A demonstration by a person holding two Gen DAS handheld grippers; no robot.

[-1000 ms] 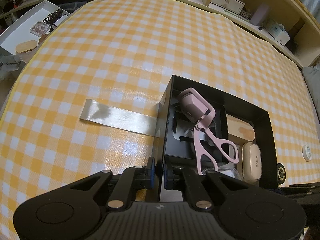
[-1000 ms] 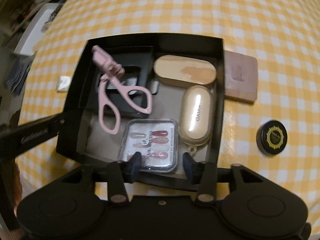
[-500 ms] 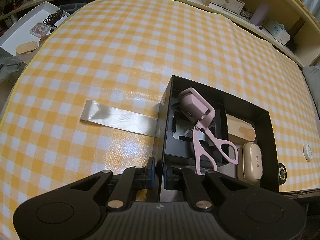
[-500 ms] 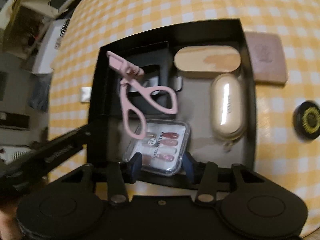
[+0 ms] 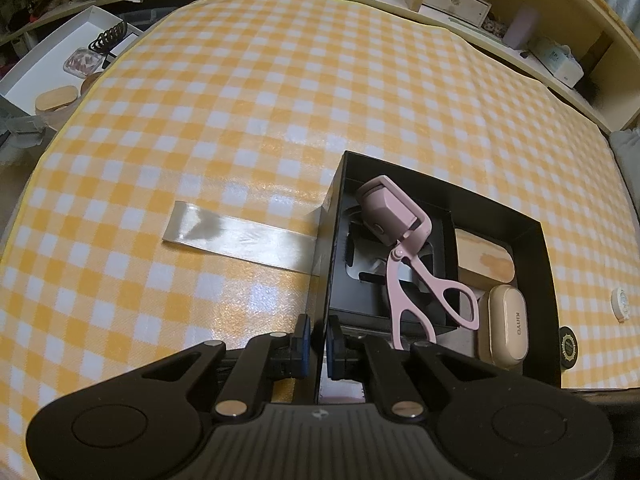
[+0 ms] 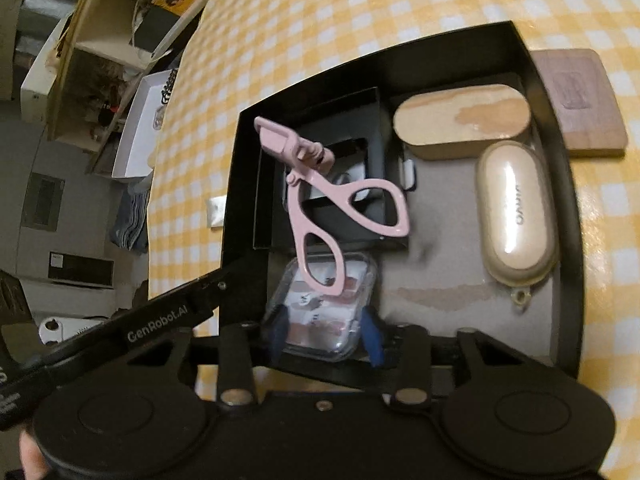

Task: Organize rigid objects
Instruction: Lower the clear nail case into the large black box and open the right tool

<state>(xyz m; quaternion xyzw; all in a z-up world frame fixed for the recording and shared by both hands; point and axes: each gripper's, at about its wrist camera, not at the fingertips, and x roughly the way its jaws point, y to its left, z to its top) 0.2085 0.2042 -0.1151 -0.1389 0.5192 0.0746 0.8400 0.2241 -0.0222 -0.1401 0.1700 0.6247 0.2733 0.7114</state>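
A black box sits on the yellow checked table. Inside lie a pink eyelash curler, a wooden oval case, a beige oval case and a clear nail-tip case. My left gripper is shut on the box's left wall at the near corner. My right gripper is closed on the clear nail-tip case, which is tilted up under the curler's handle.
A brown block lies against the box's far right side. A black round tin and a small white disc lie right of the box. A strip of clear tape runs left. A white tray stands off the table's left edge.
My right gripper has swung to the right and closed in on the nail-tip case, lifting its near end. The left gripper and the box have stayed put.
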